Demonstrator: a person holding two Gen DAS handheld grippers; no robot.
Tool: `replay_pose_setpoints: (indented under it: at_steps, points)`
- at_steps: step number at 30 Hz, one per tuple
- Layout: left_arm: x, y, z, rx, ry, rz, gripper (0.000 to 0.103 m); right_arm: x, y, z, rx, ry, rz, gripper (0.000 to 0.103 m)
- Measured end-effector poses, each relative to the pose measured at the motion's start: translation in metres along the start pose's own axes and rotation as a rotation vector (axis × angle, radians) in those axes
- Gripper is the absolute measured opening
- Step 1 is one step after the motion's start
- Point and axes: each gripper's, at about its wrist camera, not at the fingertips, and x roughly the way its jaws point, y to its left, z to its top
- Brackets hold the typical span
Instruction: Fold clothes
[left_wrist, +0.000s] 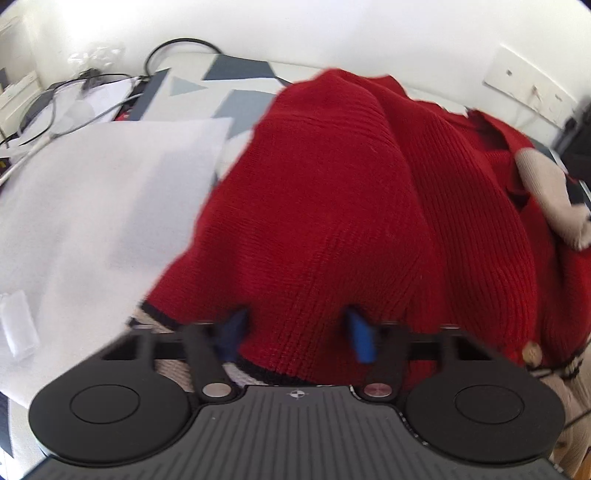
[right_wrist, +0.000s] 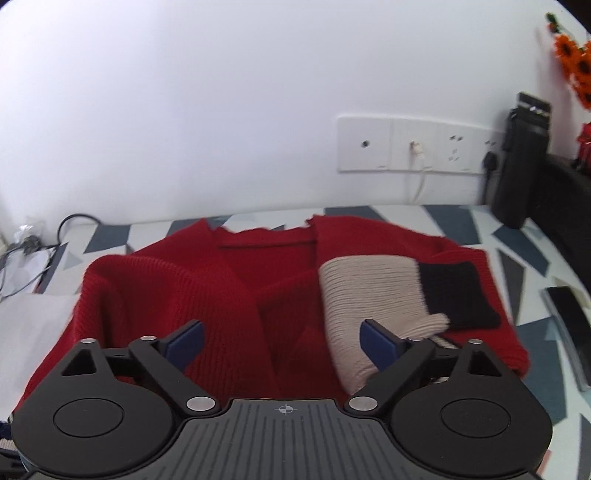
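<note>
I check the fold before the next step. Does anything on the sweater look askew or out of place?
Yes. The red sweater is not flat: its left part is bunched into a raised hump, draped over the left gripper. The beige and black sleeve lies folded across the body at a slight slant. Nothing looks torn or spilled.

No readable text, label, brand or number shows in either view; only a small crosshair mark (right_wrist: 284, 409) sits on each tool's ribbed grey body.

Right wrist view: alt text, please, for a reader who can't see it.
The open right gripper hovers over a red knit cardigan spread on a geometric-patterned surface. A beige sleeve with a black cuff lies folded across it, below a white wall with outlets.
</note>
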Motion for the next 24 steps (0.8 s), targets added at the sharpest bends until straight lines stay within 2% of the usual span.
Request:
replay_pose_setpoints:
  at_steps: [1,3,7,11,14,15,16,18,21,23,24]
  points:
    - [-0.003,0.008,0.004,-0.022,-0.001,-0.002,0.024,-0.004,0.0,0.0,0.008,-0.01,-0.015,0.095]
    - [-0.01,0.025,0.01,-0.047,-0.013,0.005,0.022,-0.012,0.001,0.001,0.026,-0.028,-0.033,0.097]
    - [-0.028,0.056,0.028,-0.087,-0.069,0.049,0.02,-0.026,0.009,0.006,0.083,-0.053,-0.005,0.097]
    - [-0.045,0.077,0.047,-0.187,-0.093,-0.041,0.021,-0.031,0.011,-0.002,0.117,-0.04,0.006,0.098]
    - [-0.061,0.082,0.05,-0.148,-0.138,-0.04,0.022,-0.035,0.013,-0.009,0.141,-0.028,0.012,0.098]
    - [-0.064,0.083,0.05,-0.128,-0.149,-0.026,0.019,-0.036,0.013,-0.011,0.148,-0.025,0.014,0.098]
    - [-0.066,0.084,0.049,-0.108,-0.16,-0.013,0.006,-0.037,0.014,-0.013,0.156,-0.021,0.016,0.098]
    - [-0.067,0.093,0.05,-0.101,-0.16,0.011,0.004,-0.039,0.015,-0.018,0.172,-0.013,0.02,0.098]
    - [-0.066,0.099,0.051,-0.116,-0.124,-0.009,0.005,-0.042,0.015,-0.024,0.2,0.0,0.025,0.098]
    - [-0.067,0.098,0.049,-0.104,-0.097,-0.019,0.023,-0.044,0.014,-0.026,0.226,0.0,0.028,0.098]
    - [-0.068,0.093,0.043,-0.073,-0.081,-0.02,0.055,-0.046,0.014,-0.027,0.234,-0.005,0.031,0.098]
